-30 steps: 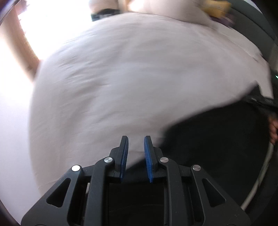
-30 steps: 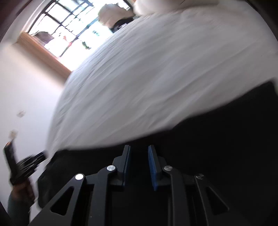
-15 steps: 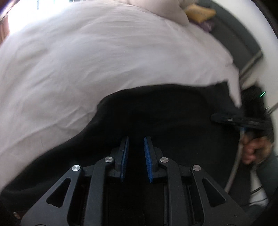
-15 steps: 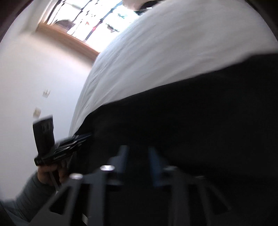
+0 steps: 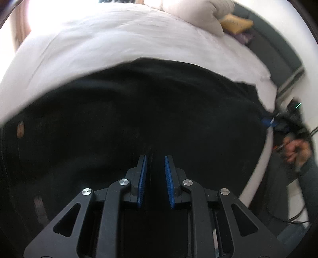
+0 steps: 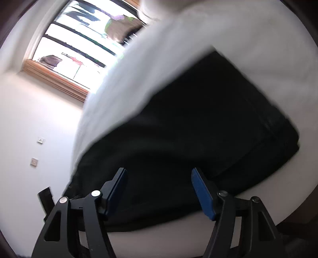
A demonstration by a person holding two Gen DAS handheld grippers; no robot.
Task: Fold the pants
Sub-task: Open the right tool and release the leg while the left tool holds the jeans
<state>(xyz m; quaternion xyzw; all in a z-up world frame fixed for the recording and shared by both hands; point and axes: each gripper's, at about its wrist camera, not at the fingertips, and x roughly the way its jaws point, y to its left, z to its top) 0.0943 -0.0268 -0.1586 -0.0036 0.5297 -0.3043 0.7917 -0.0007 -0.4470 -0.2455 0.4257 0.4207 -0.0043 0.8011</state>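
The black pants point(image 5: 151, 111) lie spread on the white bed point(image 5: 111, 39). My left gripper point(image 5: 155, 158) is over them with its blue-padded jaws close together on a ridge of the black cloth. In the right wrist view the pants point(image 6: 208, 127) lie folded in layers on the bed sheet point(image 6: 268, 65). My right gripper point(image 6: 159, 178) is wide open just above their near edge and holds nothing. It also shows at the right of the left wrist view point(image 5: 272, 121), at the pants' edge.
White pillows point(image 5: 194, 13) and a yellow cushion point(image 5: 236, 22) lie at the head of the bed beside a grey headboard point(image 5: 278, 49). A window point(image 6: 79, 45) and a white wall point(image 6: 29, 129) with sockets stand beyond the bed's far side.
The pants were pulled across the bed and laid down. My right gripper opened and let go of them. My left gripper stayed shut on the cloth.
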